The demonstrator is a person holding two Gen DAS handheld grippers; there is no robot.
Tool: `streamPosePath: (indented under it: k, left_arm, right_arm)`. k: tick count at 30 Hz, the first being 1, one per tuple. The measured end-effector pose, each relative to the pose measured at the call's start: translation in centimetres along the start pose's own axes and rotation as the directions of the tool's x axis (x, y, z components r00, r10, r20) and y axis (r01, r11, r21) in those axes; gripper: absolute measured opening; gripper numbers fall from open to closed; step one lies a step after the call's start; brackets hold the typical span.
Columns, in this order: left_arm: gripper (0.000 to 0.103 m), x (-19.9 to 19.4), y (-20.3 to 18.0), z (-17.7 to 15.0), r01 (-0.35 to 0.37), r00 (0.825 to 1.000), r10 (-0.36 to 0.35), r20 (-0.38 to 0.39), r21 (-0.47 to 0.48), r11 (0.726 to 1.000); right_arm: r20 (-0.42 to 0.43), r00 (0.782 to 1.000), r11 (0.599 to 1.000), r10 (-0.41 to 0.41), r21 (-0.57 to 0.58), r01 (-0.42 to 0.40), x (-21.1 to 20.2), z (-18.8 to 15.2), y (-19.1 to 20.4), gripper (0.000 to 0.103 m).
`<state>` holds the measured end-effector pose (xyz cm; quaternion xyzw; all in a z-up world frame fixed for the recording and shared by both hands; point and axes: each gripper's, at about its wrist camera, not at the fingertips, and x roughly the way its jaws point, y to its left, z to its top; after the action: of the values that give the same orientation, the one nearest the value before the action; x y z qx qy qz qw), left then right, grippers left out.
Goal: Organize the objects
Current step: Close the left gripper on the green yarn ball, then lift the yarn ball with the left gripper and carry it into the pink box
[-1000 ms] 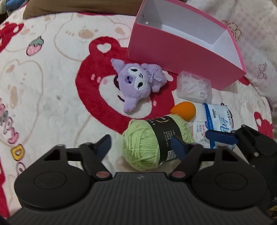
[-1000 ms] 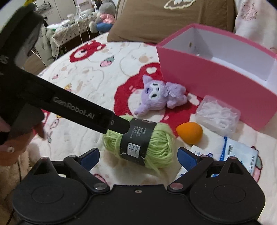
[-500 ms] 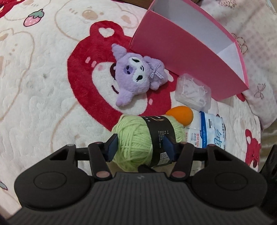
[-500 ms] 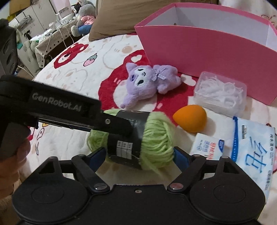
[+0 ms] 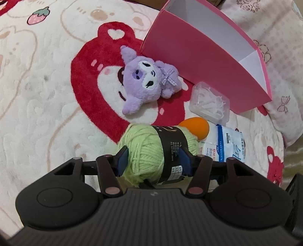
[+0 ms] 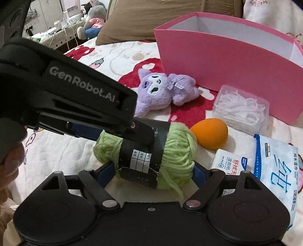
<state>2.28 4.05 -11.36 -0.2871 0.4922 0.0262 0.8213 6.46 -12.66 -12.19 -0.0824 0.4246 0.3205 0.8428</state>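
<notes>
A light green yarn ball [image 5: 149,151] with a black paper band lies on the bear-print blanket, close in front of both cameras. My left gripper [image 5: 154,159] is shut on it, its blue pads pressing into the yarn on either side of the band. In the right wrist view its black finger [image 6: 140,132] reaches in from the left over the top of the yarn ball [image 6: 176,151]. My right gripper [image 6: 151,170] grips the ball endwise, one pad against each end of it. A pink open box [image 5: 198,62] stands behind.
A purple plush toy [image 5: 149,83] lies between the yarn and the box. Right of the yarn are an orange sponge [image 5: 197,126], a clear box of floss picks [image 5: 210,102] and wet-wipe packs [image 5: 227,145]. A brown pillow [image 6: 161,17] lies behind; a hand [image 6: 11,162] holds the left gripper.
Both grippers sank toward the yarn ball and drew their jaws in from wide open until the pads met it. The ball has stayed in place.
</notes>
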Motion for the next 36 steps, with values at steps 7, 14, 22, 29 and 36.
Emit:
streamPosePath:
  k: [7, 14, 22, 29, 36]
  left_arm:
    - [0.053, -0.7, -0.3, -0.3, 0.029, 1.000, -0.029, 0.007, 0.003, 1.000]
    - [0.052, -2.1, -0.6, 0.2, 0.095, 0.995, -0.095, 0.020, -0.003, 0.995]
    - [0.052, -3.6, -1.9, 0.2, 0.131, 0.991, -0.133, 0.027, 0.048, 0.990]
    - [0.052, -4.5, -3.0, -0.1, 0.182, 0.982, -0.184, 0.031, 0.066, 0.981]
    - [0.051, -6.0, -5.5, 0.1, 0.186, 0.979, -0.195, 0.053, 0.136, 0.973]
  right_arm:
    - [0.019, 1.000, 0.999, -0.015, -0.032, 0.015, -0.7, 0.1, 0.6, 0.078]
    - [0.042, 0.998, 0.997, -0.049, -0.053, 0.051, -2.1, 1.0, 0.7, 0.077]
    - [0.090, 0.994, 0.998, -0.058, -0.032, 0.061, -5.2, 1.7, -0.1, 0.077]
    - [0.127, 0.990, 0.997, -0.064, -0.027, 0.068, -7.9, 2.1, -0.6, 0.077]
    - [0.173, 0.983, 0.997, -0.063, -0.034, 0.070, -10.0, 2.7, -1.4, 0.074]
